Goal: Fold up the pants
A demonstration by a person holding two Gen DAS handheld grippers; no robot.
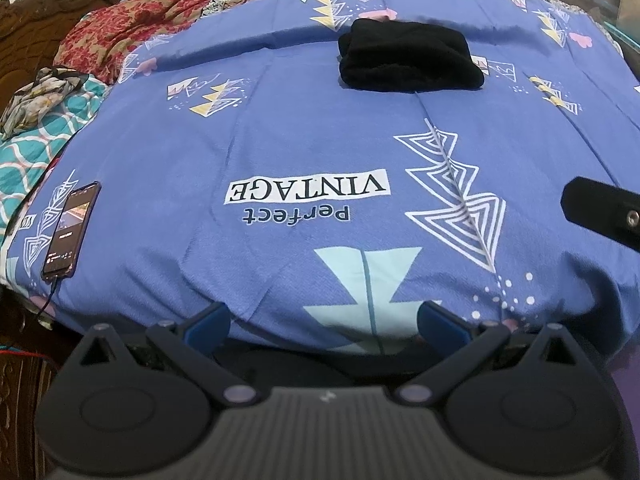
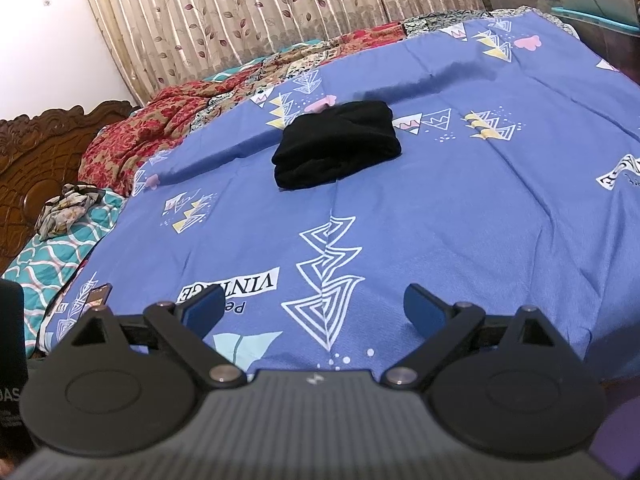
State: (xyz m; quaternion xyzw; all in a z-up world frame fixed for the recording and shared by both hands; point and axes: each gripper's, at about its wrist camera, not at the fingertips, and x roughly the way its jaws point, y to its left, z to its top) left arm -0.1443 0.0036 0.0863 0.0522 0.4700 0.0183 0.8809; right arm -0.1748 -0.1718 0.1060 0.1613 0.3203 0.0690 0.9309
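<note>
The black pants (image 1: 410, 58) lie as a compact folded bundle on the blue bedsheet (image 1: 280, 152), well ahead of both sets of fingers and apart from them; from the left gripper (image 1: 324, 320) they sit ahead and slightly to the right, from the right gripper (image 2: 316, 310) ahead and a little to the left. Both grippers stand wide apart in their jaws and hold nothing, their blue pads hovering near the close edge of the bed. The cloth looks soft, thick and limp, probably a knit or fleece; I judge it light, not fragile, and likely to sag and slide open if lifted by one layer. The bundle already reads as folded in several layers, so the task seems largely done; if it needs tidying, the safest hold would be on the stacked edges at the two near corners, pinching all layers together. The bedsheet is smooth with mild creases over a soft mattress, so pressing down will sink rather than give a firm backing. A phone (image 1: 72, 232) with a cable lies far to the left of the left fingers. Beyond the pants are a red floral quilt (image 2: 132, 140), a carved wooden headboard (image 2: 36, 148) and a leaf-patterned curtain (image 2: 240, 12).
</note>
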